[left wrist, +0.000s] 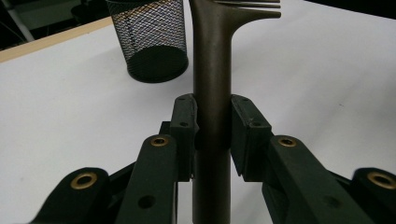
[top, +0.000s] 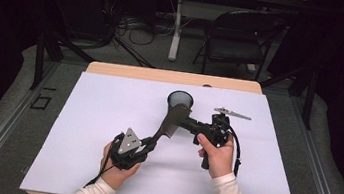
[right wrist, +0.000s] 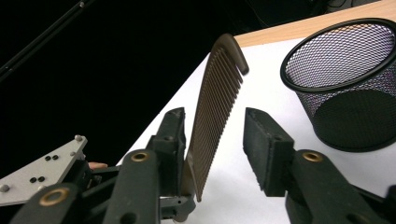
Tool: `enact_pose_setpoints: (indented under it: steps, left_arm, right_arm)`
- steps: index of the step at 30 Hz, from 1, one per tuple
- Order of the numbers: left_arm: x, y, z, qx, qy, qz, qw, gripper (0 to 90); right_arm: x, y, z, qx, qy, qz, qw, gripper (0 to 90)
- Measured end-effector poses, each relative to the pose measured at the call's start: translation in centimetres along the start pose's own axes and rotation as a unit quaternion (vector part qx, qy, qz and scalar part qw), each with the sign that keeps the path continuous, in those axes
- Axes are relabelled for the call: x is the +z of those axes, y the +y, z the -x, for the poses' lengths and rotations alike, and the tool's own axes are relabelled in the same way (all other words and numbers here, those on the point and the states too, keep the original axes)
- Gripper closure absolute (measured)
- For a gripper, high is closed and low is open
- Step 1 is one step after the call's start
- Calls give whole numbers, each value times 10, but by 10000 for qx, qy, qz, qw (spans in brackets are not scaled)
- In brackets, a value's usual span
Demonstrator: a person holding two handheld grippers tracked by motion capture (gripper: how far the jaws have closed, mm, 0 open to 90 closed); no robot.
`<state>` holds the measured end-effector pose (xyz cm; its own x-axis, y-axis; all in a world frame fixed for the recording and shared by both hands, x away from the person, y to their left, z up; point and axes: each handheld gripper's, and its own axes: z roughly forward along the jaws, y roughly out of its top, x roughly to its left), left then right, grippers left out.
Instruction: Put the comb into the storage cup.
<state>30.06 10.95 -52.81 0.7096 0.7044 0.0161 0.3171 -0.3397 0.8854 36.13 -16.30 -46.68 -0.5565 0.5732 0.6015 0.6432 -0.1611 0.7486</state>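
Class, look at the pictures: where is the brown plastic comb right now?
In the high view the brown plastic comb is mid-table, above the white sheet, its handle clamped in the left gripper, its toothed end between the right gripper jaws, beside the black mesh cup.

no readable text anywhere. no label, brand, number or sign on the comb (left wrist: 212, 70), the mesh cup (right wrist: 348, 88) or the white sheet (top: 106, 118) on the table. the grey plate (top: 130, 141) on the left gripper (top: 146, 146) has only screw heads, no print. the dark floor mark (top: 40, 103) left of the table is a plain outlined square, no letters. the folding chair (top: 233, 39) in the background has no lettering that can be made out.
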Motion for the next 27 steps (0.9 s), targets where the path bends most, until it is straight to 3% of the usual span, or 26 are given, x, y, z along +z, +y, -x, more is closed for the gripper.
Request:
enact_pose_setpoints:
  steps: [27]
  left_arm:
    - [3, -1, 13, 100, -197, -39, 9997, 726]
  right_arm:
    - [-1, -2, 4, 39, 55, 109, 9999, 754]
